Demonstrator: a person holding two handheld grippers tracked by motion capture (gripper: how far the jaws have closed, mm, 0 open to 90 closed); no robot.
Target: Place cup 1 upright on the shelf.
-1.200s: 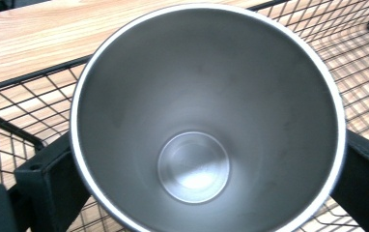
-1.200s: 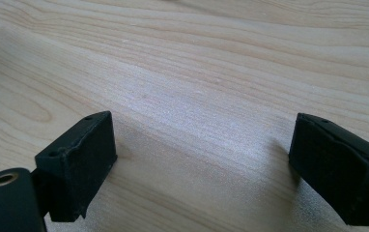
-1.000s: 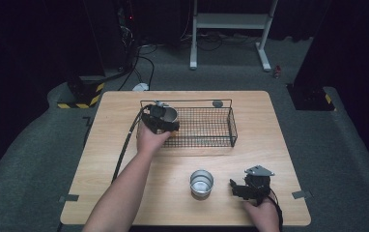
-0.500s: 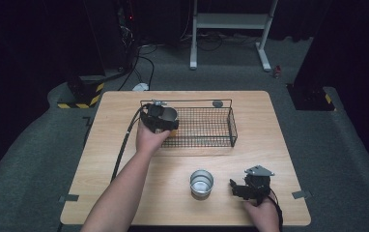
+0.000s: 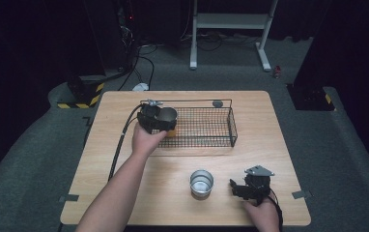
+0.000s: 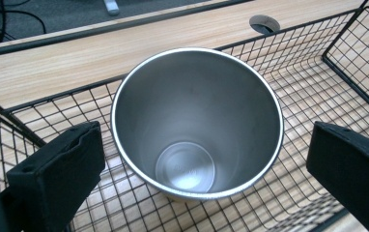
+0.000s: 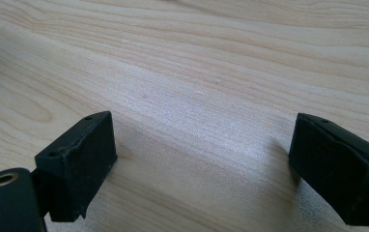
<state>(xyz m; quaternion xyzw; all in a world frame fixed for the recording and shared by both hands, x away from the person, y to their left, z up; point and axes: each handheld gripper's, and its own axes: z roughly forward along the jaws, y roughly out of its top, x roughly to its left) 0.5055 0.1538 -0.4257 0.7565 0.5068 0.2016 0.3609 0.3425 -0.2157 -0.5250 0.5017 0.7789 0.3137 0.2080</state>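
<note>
1. A light wooden rectangular table (image 5: 124,159) stands on grey carpet in a dark room, seen from above the person's near side.
2. A black wire-mesh rectangular basket (image 5: 206,130) sits on the far half of the table, near its middle.
3. The person's left forearm reaches in from the near edge, and the left hand (image 5: 146,140) holds the left gripper (image 5: 165,121) at the basket's left end, with its black cable (image 5: 120,145) trailing back along the table.
4. A shiny stainless-steel cup with an open top (image 6: 197,125) stands upright inside the left end of the basket, on the wire floor.
5. In the left gripper view, the two black jaws stand spread wide, one on each side of the steel cup, with visible gaps between each jaw and the cup wall; they are not pinching it.
6. A second, shorter round steel cup (image 5: 201,182) stands upright on the bare table, near the front edge and well apart from the basket.
7. The right hand (image 5: 262,215) rests at the near right of the table, holding the right gripper (image 5: 238,189), which points left toward the short cup, just beside it without touching.
8. In the right gripper view, its black jaws are spread wide over bare wood grain, holding nothing.
9. A small round grey disc (image 5: 217,103) lies in the tabletop just beyond the basket's far rim.
</note>
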